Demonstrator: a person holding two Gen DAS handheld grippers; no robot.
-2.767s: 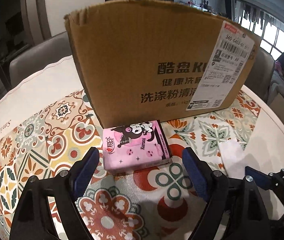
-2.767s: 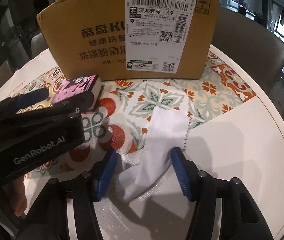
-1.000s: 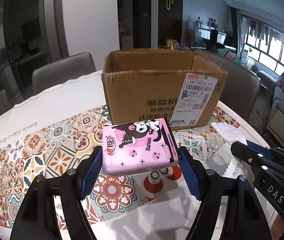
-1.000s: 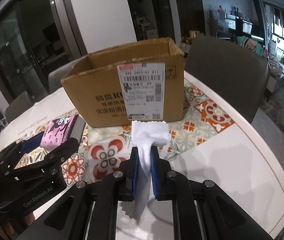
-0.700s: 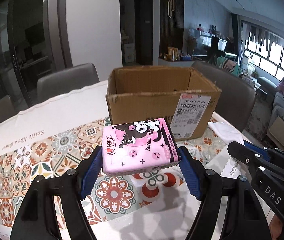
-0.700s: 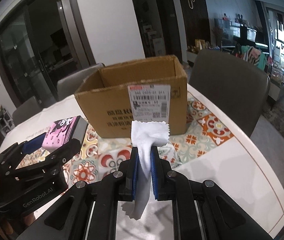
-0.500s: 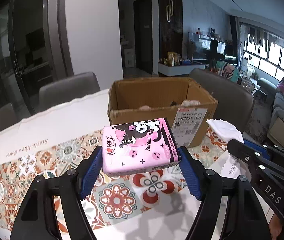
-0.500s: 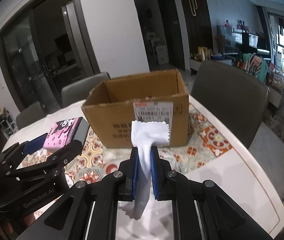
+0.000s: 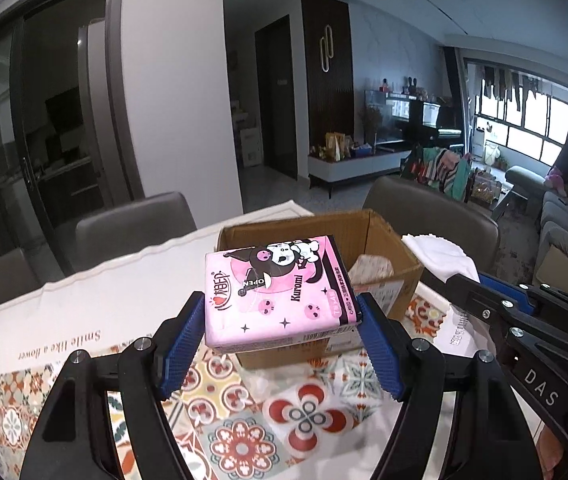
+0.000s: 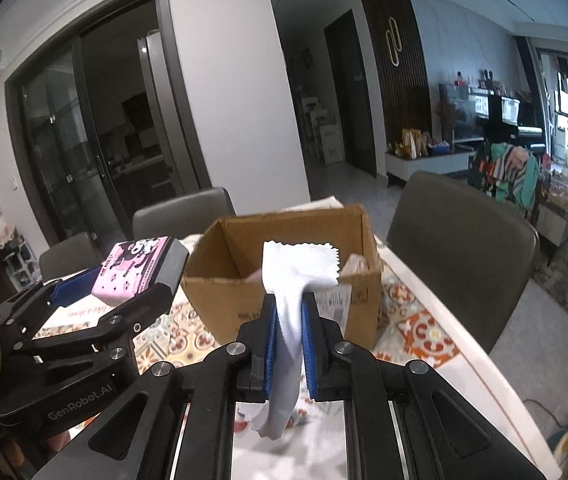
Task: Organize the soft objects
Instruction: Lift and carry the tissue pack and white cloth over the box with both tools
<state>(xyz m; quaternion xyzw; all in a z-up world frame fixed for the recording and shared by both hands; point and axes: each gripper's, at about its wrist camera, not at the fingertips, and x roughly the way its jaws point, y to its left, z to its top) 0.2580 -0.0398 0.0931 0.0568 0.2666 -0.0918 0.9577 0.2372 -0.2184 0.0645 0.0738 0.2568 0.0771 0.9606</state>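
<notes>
My left gripper (image 9: pixel 280 316) is shut on a pink Kuromi tissue pack (image 9: pixel 276 284) and holds it in the air in front of an open cardboard box (image 9: pixel 384 240). The pack also shows in the right wrist view (image 10: pixel 132 270). My right gripper (image 10: pixel 289 320) is shut on a white cloth (image 10: pixel 296 276), which hangs down between the pads; it shows in the left wrist view (image 9: pixel 440 254) too. The box (image 10: pixel 284 304) stands on the table and holds a pale soft item (image 9: pixel 370 268).
The table has a patterned tile cloth (image 9: pixel 304 408) and a white cloth (image 9: pixel 84 304). Grey chairs (image 10: pixel 464 248) stand around it. The table's right edge (image 10: pixel 484 364) is near my right gripper.
Both grippers have risen well above the table with their loads. The box's open top and inside now show.
</notes>
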